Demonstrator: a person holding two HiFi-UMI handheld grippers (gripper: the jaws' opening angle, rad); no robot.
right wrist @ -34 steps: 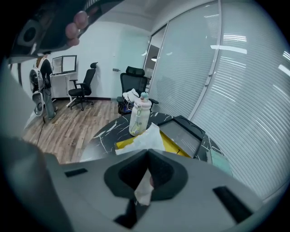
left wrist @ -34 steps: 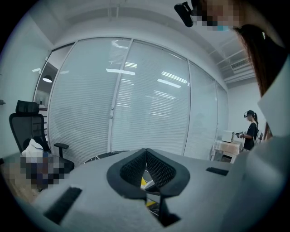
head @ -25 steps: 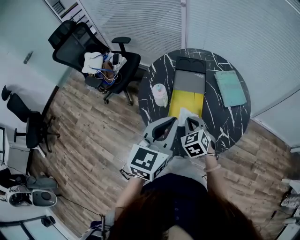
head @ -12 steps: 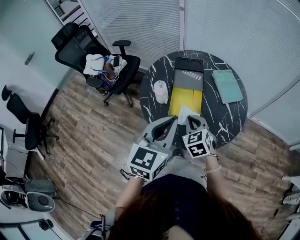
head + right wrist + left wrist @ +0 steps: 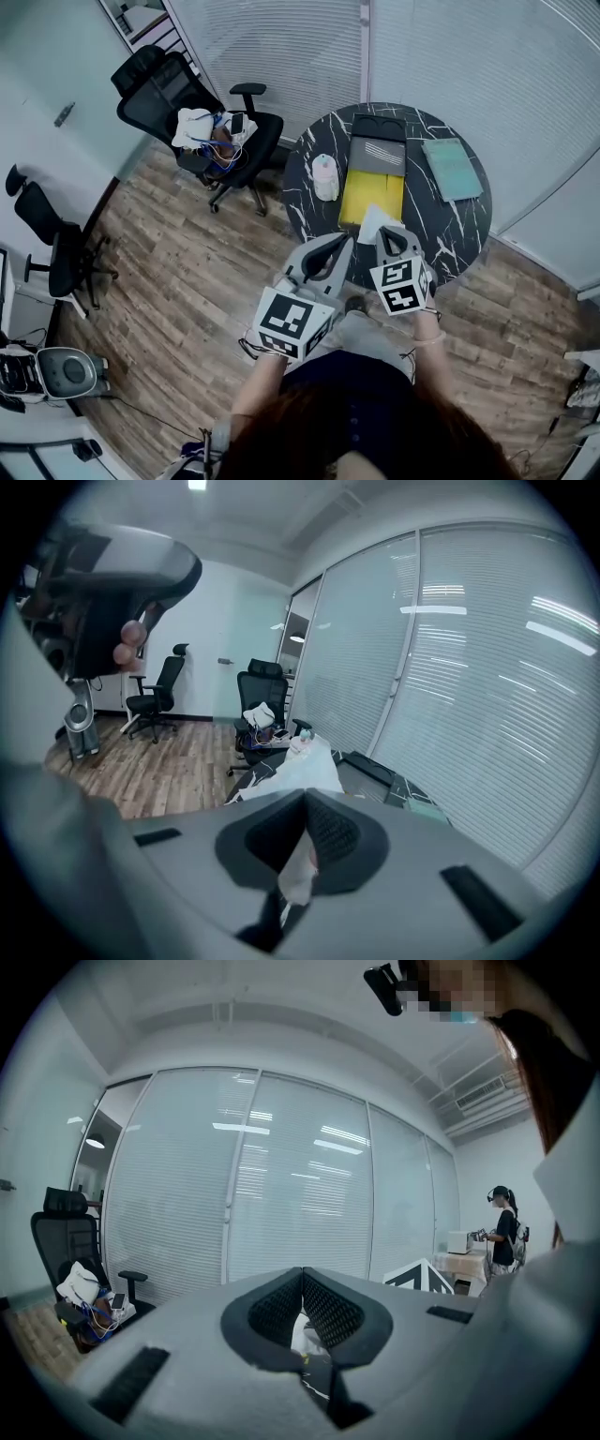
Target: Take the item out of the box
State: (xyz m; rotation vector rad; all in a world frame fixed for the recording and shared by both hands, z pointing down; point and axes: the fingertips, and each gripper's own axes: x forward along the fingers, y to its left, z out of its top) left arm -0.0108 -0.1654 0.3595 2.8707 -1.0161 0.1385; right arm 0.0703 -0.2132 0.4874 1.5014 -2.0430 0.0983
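Observation:
An open box (image 5: 377, 173) with a grey half and a yellow half lies on the round black marble table (image 5: 452, 232). My right gripper (image 5: 386, 234) hovers at the box's near end, shut on a thin white item (image 5: 373, 221) that sticks out past its jaws. In the right gripper view, that white item (image 5: 298, 772) rises in front of the right gripper (image 5: 306, 799). My left gripper (image 5: 344, 243) is beside the right one, over the table's near edge. In the left gripper view, the left gripper (image 5: 302, 1274) has its jaws touching at the tips.
A green pad (image 5: 452, 170) lies right of the box and a small white-pink container (image 5: 324, 176) to its left. A black tray (image 5: 380, 127) sits at the box's far end. A black office chair (image 5: 202, 117) with clutter stands left of the table. Blinds close the back.
The head view has shifted slightly. Both grippers keep nearly the same pose, and the white item stays in the right gripper.

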